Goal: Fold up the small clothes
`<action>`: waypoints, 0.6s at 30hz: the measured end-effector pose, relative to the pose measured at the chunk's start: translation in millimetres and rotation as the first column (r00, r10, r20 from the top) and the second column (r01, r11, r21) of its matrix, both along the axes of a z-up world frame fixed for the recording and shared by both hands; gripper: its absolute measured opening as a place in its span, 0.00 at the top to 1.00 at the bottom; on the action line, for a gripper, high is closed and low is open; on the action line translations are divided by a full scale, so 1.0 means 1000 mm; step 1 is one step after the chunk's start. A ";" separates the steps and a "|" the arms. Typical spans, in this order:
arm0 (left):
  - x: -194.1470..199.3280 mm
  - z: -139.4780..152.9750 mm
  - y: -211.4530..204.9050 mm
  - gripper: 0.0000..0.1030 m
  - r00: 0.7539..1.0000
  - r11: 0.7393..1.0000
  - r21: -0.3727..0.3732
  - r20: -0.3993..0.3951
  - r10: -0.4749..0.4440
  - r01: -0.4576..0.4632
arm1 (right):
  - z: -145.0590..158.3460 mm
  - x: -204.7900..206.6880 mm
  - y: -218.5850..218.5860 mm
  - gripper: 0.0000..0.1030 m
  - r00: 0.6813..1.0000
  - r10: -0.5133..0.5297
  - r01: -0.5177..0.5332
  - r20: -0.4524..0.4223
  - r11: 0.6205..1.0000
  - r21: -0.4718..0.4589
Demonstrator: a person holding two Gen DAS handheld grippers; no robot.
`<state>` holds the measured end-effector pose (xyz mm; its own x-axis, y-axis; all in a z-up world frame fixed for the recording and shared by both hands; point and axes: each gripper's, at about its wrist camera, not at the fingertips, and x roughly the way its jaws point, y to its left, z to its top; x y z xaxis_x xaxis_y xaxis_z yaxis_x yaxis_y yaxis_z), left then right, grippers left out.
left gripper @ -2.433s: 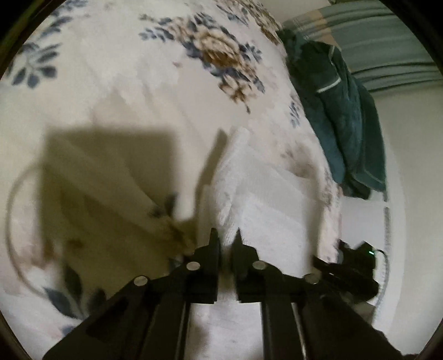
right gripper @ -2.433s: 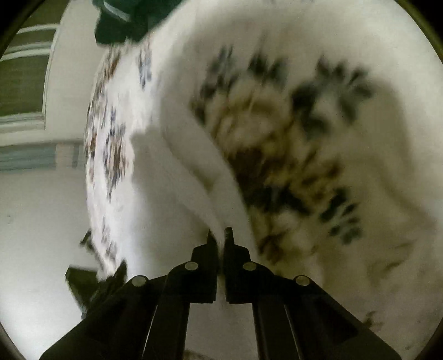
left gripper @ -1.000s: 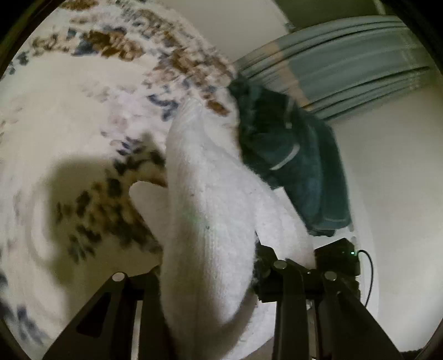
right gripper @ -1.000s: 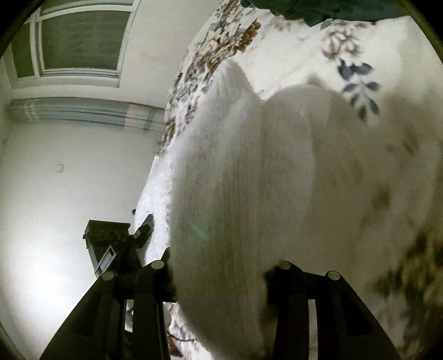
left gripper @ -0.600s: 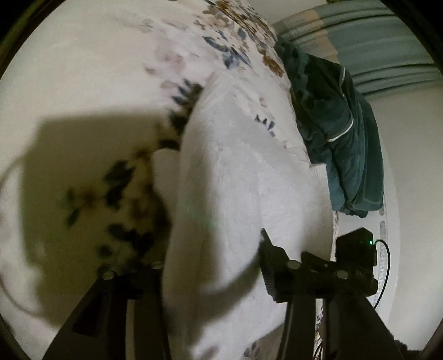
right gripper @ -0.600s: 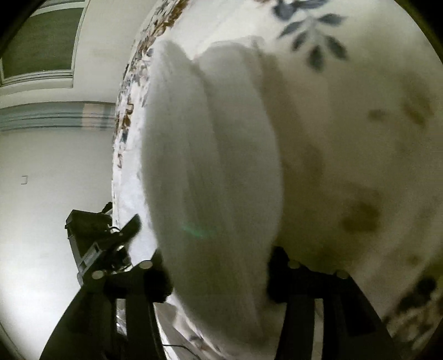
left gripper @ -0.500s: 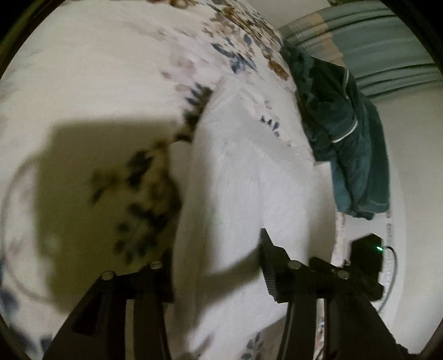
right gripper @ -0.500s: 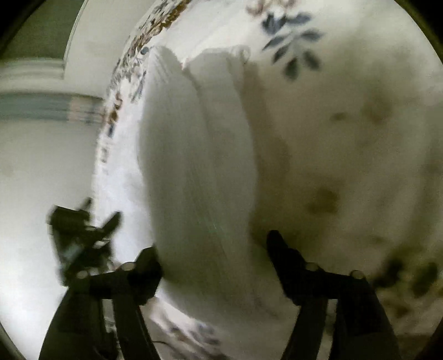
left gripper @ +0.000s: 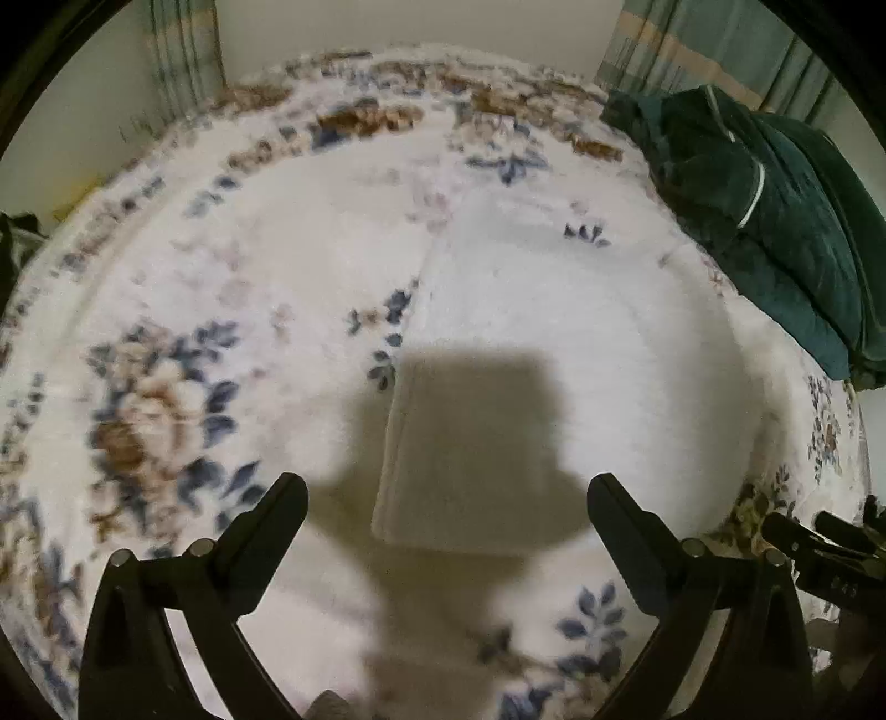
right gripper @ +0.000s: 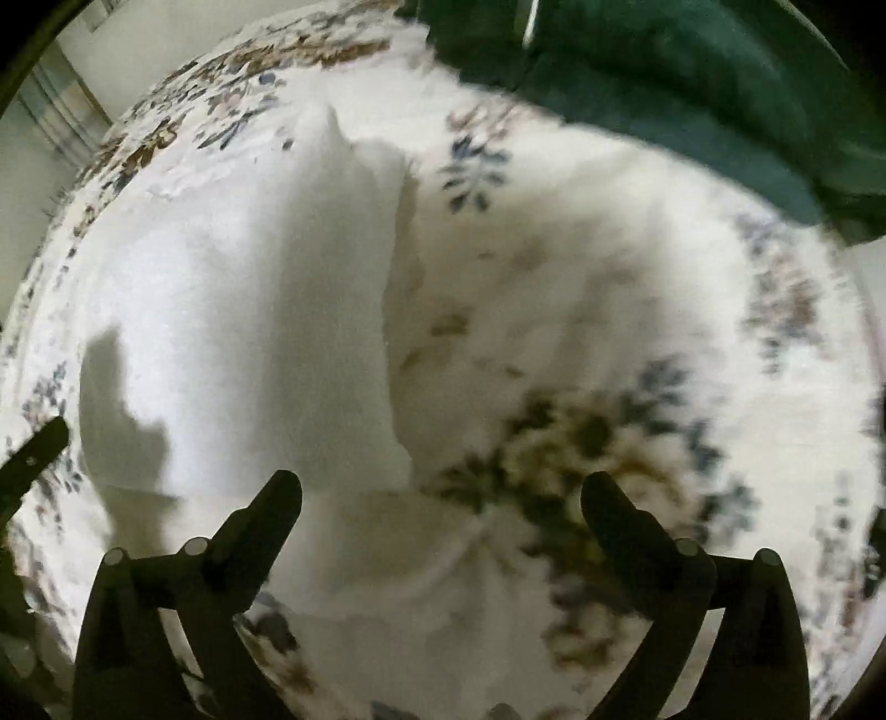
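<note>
A white knitted garment lies folded flat on the flowered bedspread, its near edge just ahead of my fingers. My left gripper is open and empty, held above the garment's near left corner. In the right wrist view the same garment lies left of centre, one far corner standing up in a peak. My right gripper is open and empty over the garment's near right corner and the bedspread.
A dark green garment is heaped at the bed's far right, also at the top of the right wrist view. The other gripper shows at the right edge. Curtains and wall lie beyond the bed.
Both grippers were shut on the white garment, lifted and folded it over, then opened and let it go. Now they have drawn back and the garment lies flat.
</note>
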<state>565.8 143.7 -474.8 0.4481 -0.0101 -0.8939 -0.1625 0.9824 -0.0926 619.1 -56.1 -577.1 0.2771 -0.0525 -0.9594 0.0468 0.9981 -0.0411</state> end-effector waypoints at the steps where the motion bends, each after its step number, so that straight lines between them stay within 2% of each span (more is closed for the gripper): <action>1: -0.009 0.014 -0.004 0.00 1.000 1.000 0.018 0.011 0.004 -0.004 | 0.015 -0.006 0.004 0.01 1.000 0.001 -0.001 0.015 1.000 -0.031; 4: -0.022 0.044 -0.016 0.00 1.000 0.998 0.054 0.021 0.016 -0.017 | 0.058 -0.033 -0.001 0.01 0.998 0.001 0.005 0.068 0.996 -0.092; 6: -0.033 0.066 -0.023 0.00 0.999 0.997 0.078 0.032 0.013 -0.016 | 0.090 -0.046 -0.001 0.01 0.995 -0.003 0.012 0.097 0.995 -0.096; 12: -0.095 0.146 -0.049 0.00 0.998 0.995 0.099 0.061 -0.007 0.000 | 0.195 -0.117 -0.001 0.01 0.983 0.020 0.002 0.183 0.993 -0.120; 18: -0.170 0.238 -0.065 0.00 0.990 0.991 0.133 0.144 0.000 -0.019 | 0.304 -0.196 -0.004 0.00 0.959 0.030 0.006 0.283 0.992 -0.127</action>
<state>396.0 78.4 -237.3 0.5712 0.1103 -0.8134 -0.1662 0.9859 0.0169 423.4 -60.5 -272.7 0.5380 -0.1621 -0.8272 0.0628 0.9863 -0.1524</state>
